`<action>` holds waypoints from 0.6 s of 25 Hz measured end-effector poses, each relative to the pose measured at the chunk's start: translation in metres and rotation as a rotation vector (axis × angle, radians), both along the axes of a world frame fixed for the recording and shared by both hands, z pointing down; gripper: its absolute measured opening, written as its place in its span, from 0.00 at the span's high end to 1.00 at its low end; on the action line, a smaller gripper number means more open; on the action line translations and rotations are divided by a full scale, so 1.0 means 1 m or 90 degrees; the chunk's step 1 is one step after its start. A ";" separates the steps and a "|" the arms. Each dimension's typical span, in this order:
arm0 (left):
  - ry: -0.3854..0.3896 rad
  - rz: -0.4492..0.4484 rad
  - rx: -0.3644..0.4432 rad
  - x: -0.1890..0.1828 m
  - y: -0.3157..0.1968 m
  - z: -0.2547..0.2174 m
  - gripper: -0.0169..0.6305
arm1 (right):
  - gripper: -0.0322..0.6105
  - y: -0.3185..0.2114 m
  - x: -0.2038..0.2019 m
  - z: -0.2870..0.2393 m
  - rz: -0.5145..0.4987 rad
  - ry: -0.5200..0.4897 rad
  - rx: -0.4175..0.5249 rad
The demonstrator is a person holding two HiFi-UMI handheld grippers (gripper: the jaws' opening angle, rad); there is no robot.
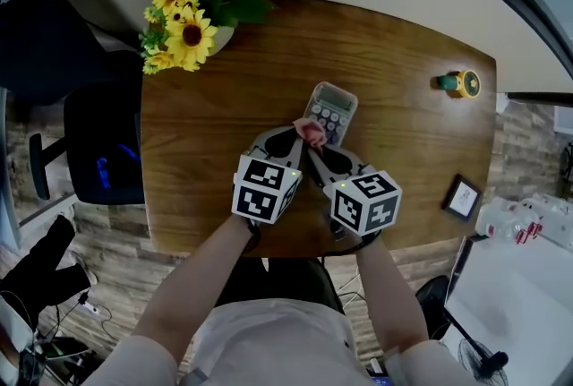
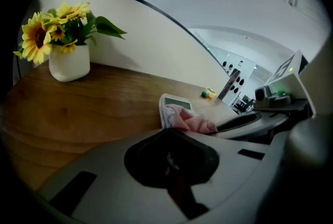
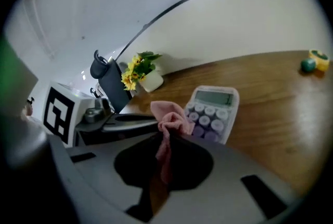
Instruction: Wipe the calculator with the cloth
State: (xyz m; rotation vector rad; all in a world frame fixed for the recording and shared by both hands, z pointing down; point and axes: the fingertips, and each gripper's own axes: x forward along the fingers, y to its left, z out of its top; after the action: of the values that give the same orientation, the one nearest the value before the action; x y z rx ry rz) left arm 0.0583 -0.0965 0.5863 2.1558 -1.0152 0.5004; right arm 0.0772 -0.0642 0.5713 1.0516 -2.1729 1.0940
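A pale calculator (image 1: 331, 109) with round purple keys lies near the middle of the wooden table (image 1: 215, 133). A pink cloth (image 1: 312, 133) is bunched at its near end. My right gripper (image 1: 314, 148) is shut on the cloth; in the right gripper view the pink cloth (image 3: 168, 125) runs down between the jaws of the right gripper (image 3: 165, 139), just in front of the calculator (image 3: 212, 113). My left gripper (image 1: 288, 135) sits close beside it, jaws together, tips next to the cloth (image 2: 188, 120). The calculator (image 2: 175, 103) is half hidden behind the cloth.
A white vase of sunflowers (image 1: 183, 17) stands at the table's far left corner. A small green and yellow object (image 1: 460, 84) rests at the far right, a small dark framed item (image 1: 463, 197) near the right edge. A dark chair (image 1: 98, 142) stands left of the table.
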 end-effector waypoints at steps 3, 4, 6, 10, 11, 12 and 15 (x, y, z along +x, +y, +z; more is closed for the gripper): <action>0.000 -0.001 -0.003 -0.001 0.000 0.001 0.97 | 0.91 0.022 0.003 0.002 -0.032 0.004 -0.055; 0.002 0.000 -0.006 -0.001 0.001 0.001 0.97 | 0.91 0.031 0.007 0.001 -0.051 0.024 -0.065; 0.009 0.004 -0.018 -0.001 0.003 0.002 0.97 | 0.90 0.049 0.018 -0.002 -0.069 0.059 -0.074; -0.018 0.000 -0.056 -0.012 0.005 0.009 0.97 | 0.90 0.067 0.043 -0.012 -0.063 0.098 -0.072; -0.031 0.004 -0.064 -0.016 0.008 0.012 0.97 | 0.90 0.067 0.048 -0.017 -0.059 0.106 -0.066; -0.042 0.008 -0.070 -0.022 0.012 0.013 0.97 | 0.90 0.067 0.050 -0.023 -0.053 0.108 -0.057; -0.073 0.010 -0.079 -0.043 0.028 0.012 0.97 | 0.90 0.059 0.053 -0.051 -0.031 0.099 -0.020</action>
State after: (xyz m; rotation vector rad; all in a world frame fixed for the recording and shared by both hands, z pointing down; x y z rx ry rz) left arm 0.0155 -0.0689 0.5984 2.0458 -1.0023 0.6825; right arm 0.1304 -0.0051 0.5207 1.0295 -2.0414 0.9869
